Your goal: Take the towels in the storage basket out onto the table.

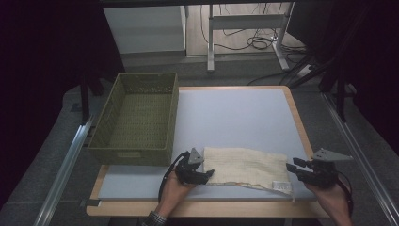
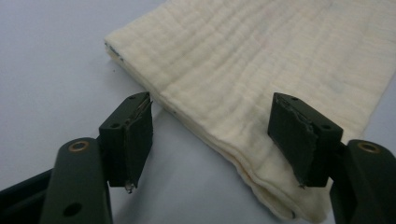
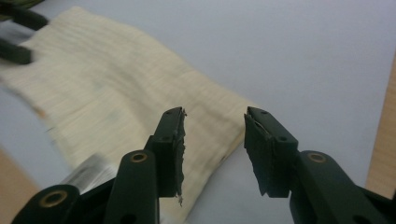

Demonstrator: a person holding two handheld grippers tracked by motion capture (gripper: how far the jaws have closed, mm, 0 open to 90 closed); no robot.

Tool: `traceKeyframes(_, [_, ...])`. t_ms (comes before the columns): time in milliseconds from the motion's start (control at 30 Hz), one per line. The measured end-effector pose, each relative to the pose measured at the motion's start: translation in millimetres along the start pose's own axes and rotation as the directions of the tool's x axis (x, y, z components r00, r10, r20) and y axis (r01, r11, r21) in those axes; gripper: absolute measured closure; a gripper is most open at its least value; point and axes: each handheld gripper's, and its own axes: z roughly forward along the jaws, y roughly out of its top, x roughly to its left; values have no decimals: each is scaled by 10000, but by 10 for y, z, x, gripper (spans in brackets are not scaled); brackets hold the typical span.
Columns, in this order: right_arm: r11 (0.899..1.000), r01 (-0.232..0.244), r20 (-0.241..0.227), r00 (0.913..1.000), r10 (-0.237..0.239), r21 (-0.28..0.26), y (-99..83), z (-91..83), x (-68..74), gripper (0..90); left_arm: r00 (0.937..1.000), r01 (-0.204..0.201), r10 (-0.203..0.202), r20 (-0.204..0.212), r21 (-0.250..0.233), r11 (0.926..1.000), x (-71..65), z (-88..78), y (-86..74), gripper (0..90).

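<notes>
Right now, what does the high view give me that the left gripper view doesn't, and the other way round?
High view alone: the green woven basket standing left of the cloth, the right tongs off the cloth's right end, the person's hands, and the table's wooden edge.
Left gripper view alone: the folded layers along the cloth's edge, seen close, with the left tongs open astride that corner, pads not pressing it.
Both: the cream folded cloth lying flat on the pale table top.

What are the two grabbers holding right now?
Nothing. The left gripper stands open over the folded cloth's edge, and the right gripper is open at its other end.
</notes>
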Motion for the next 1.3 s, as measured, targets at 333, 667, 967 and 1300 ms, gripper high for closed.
traceKeyframes(333, [9977, -115, 768, 9970, 64, 668, 123, 555, -196, 569, 9999, 47, -47, -100, 44, 10000, -1, 7, 0, 295])
traceKeyframes(667, [9910, 140, 599, 9980, -221, 1335, 51, 603, -134, 869, 9999, 8, -7, -151, 21, 10000, -9, 4, 0, 269])
traceKeyframes(967, [9901, 646, 1113, 9907, -787, 1248, 313, 738, -302, 869, 9992, 250, -272, -280, -754, 9968, 64, -4, 94, 277])
traceKeyframes(1300, [9911, 126, 1240, 9919, -292, 1329, 458, 987, -584, 863, 9929, 957, -1033, -588, -1203, 9881, 270, 92, 390, 307])
